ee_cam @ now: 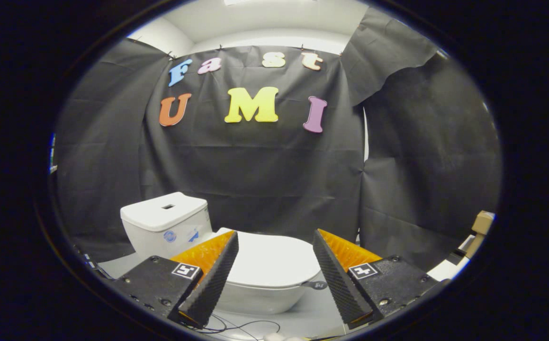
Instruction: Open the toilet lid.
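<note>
Gripper view looks over a small white ceramic toilet set on a pale floor before the black cloth wall. Its smooth white oval lid lies flat and closed on the bowl, with the boxy white tank behind it, off toward the left finger. The gripper stands wide open, its two ridged fingers spread well apart, holding nothing and touching nothing. The lid sits in the gap between them and just beyond the tips. A small grey tab juts from the lid's rim near the right finger. Thin dark cables trail on the floor below the bowl.
</note>
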The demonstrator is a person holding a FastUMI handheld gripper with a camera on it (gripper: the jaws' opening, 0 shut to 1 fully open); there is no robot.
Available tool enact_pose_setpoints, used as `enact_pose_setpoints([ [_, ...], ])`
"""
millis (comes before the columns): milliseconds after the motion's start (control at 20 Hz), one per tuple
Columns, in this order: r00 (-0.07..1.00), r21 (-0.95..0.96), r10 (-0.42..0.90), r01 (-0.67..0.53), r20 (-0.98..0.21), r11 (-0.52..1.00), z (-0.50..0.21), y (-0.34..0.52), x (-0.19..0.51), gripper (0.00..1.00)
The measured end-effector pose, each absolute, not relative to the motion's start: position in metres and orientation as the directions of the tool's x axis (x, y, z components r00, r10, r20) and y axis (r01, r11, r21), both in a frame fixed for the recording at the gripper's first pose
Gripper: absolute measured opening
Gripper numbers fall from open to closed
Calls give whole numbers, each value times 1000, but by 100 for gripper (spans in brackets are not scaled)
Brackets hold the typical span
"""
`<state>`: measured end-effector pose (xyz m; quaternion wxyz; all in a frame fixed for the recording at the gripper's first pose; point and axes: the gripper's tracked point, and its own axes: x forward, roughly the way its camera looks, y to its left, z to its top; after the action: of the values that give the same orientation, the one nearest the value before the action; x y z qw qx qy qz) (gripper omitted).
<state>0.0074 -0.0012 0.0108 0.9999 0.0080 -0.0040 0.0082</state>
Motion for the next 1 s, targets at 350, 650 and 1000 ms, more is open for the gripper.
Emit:
enact_pose_setpoints([
  [350, 999, 33, 33, -32, -11, 999, 15, -19, 35, 99],
  [650, 999, 103, 26, -21, -39, 994, 10, -55, 76, 99],
  [1000, 989, 258, 40, -2, -140, 966, -34, -97, 139, 99],
])
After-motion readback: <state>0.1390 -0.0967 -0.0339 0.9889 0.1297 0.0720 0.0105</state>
